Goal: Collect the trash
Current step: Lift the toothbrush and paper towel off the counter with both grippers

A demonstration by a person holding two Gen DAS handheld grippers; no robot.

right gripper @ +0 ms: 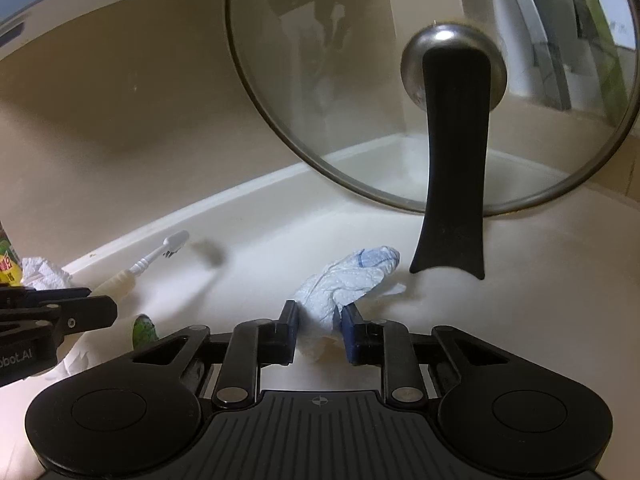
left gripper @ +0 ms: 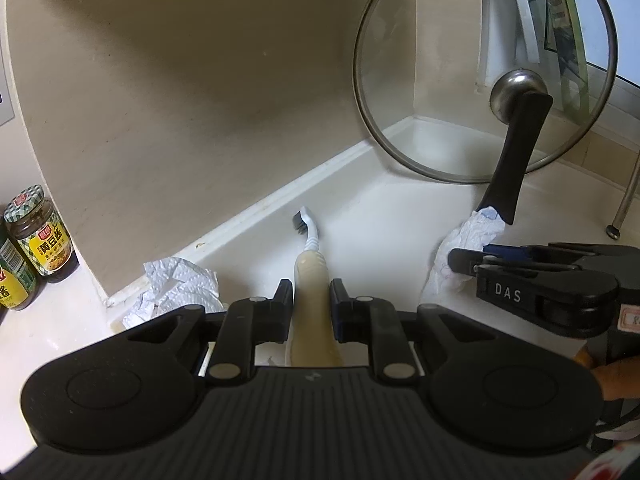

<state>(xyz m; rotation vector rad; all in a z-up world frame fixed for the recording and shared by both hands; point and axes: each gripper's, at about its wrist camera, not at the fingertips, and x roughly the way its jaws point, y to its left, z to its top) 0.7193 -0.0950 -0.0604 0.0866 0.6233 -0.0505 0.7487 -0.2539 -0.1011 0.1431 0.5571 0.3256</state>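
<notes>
**Left wrist: toothbrush pinched, tissue clamped alongside**

Left wrist view first: the left gripper (left gripper: 311,300) has its fingers closed tight on the cream handle of a toothbrush (left gripper: 310,258), bristle head pointing away toward the wall. Over on the right, the right gripper (right gripper: 319,326) pinches a crumpled tissue (right gripper: 344,280) with a blue-printed edge, the paper bulging out above the fingertips, and it sits on the white countertop (right gripper: 260,248). Just left of the left gripper, a second crumpled tissue (left gripper: 180,284) lies against the counter's raised back edge. Beyond the right gripper, a glass pot lid (right gripper: 360,80) leans upright in the corner, its black handle (right gripper: 454,168) reaching down near the pinched tissue. Far left, sauce jars (left gripper: 42,236) stand on the counter.
</notes>
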